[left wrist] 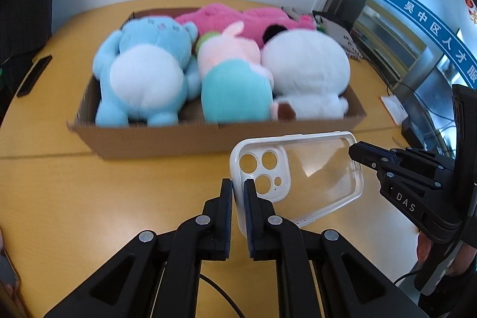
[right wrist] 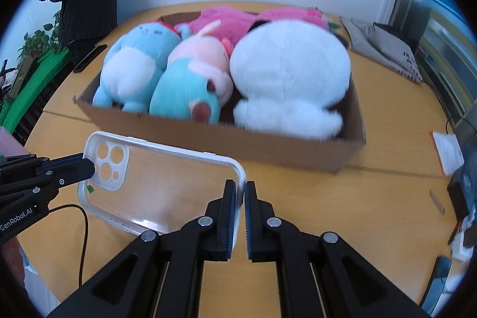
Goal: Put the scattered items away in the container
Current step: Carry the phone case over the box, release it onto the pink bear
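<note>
**Q:** Grip status on both units?

**A:** Phone case (left wrist: 310, 178), clear with a white bumper, is clamped at both ends. My left hand-held gripper (left wrist: 238, 192) is closed on the bumper at the camera-cutout end. My right hand-held gripper (right wrist: 240, 195) is closed on the bumper at the opposite end. In the left wrist view, the right unit's fingertips meet the far corner of the case.

**Q:** Location of the case?

**A:** It is held between my two units, over the yellow wooden counter (left wrist: 89, 198), just in front of the near wall of the cardboard box (right wrist: 268, 145). Whether it touches the counter I cannot tell.

**Q:** Box contents?

**A:** Front row, left to right: a blue plush bear (left wrist: 143, 73), a pink-and-teal plush pig (left wrist: 232, 79) and a white plush toy (right wrist: 289, 79), lying side by side and pressed together. A pink plush (left wrist: 238, 17) lies behind them against the far wall. All are blurred.

**Q:** Other items on the counter?

**A:** A dark phone (left wrist: 34, 75) sits left of the box. A grey fabric bag (right wrist: 384, 49) and a white card (right wrist: 447, 151) sit to its right.
</note>
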Tool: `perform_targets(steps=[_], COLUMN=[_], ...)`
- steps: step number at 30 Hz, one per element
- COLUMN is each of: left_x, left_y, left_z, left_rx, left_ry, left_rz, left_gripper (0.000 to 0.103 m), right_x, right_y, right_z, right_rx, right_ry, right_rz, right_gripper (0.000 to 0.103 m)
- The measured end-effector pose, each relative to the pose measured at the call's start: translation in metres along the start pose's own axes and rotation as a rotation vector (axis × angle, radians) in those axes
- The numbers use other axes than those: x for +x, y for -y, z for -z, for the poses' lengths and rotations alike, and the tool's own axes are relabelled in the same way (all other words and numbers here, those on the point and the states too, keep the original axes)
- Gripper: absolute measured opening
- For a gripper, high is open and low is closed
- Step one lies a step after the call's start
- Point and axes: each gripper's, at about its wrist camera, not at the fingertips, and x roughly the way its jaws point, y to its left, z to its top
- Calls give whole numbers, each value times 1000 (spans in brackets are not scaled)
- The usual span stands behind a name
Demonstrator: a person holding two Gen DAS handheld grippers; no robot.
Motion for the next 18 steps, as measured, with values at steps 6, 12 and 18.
perform_targets(steps=[6, 12, 18], left_x=[2, 19, 43], left_y=[-8, -19, -29], left_z=[-44, -97, -143], left_rx=[26, 30, 42], left_ry=[56, 73, 69], left_rz=[-7, 0, -21], left_gripper=[7, 7, 7], right_x=[2, 15, 38], right_y=[4, 9, 12], right_z=[-47, -100, -145], right_rx=[-12, -47, -74], right_ry=[65, 104, 119], right_rz=[15, 61, 111], right_gripper=[5, 5, 5])
